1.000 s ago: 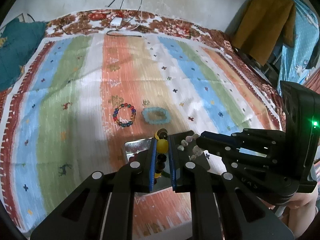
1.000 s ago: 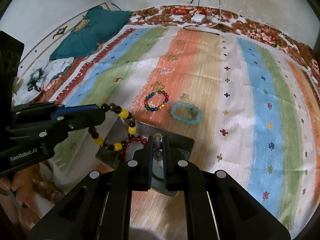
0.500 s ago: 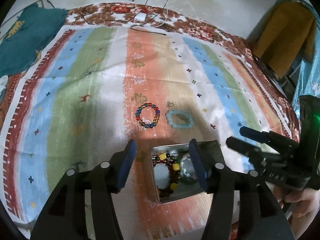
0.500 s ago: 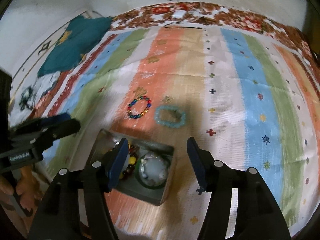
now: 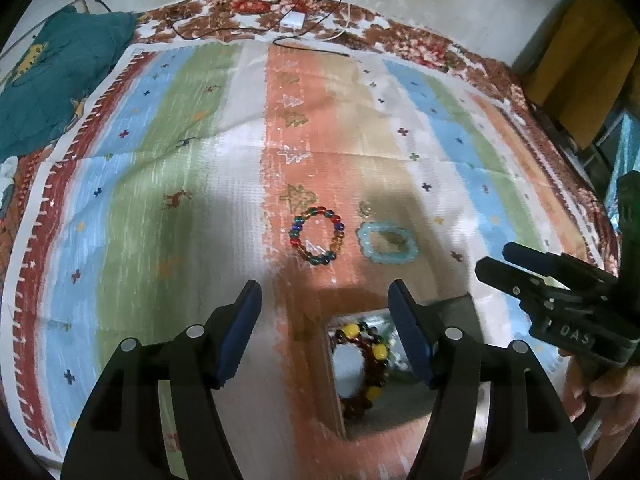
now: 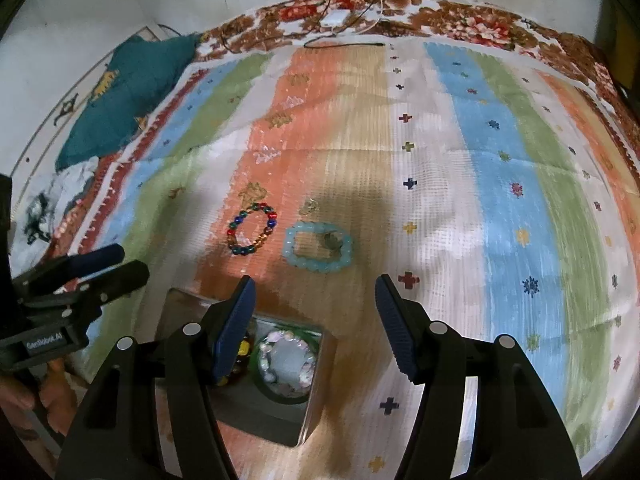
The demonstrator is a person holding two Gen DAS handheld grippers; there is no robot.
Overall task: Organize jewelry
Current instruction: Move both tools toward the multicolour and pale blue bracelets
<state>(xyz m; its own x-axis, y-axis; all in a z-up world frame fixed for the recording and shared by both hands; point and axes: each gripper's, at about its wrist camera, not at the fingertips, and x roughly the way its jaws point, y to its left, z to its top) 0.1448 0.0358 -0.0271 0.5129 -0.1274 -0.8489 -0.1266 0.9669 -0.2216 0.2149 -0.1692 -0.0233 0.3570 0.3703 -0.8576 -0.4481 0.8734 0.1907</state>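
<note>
You held both claws wide apart and empty above the striped woven cloth. Your left gripper hovered just left of the square grey metal box, where a dark bead bracelet with yellow beads lay coiled; beside it in the same box sat a pale pink bead bracelet inside a green ring. Your right gripper hung over the box's far edge. Beyond the box, on the orange stripe, a multicoloured glass bead bracelet rested just left of a light blue bead bracelet, the two close but not touching.
</note>
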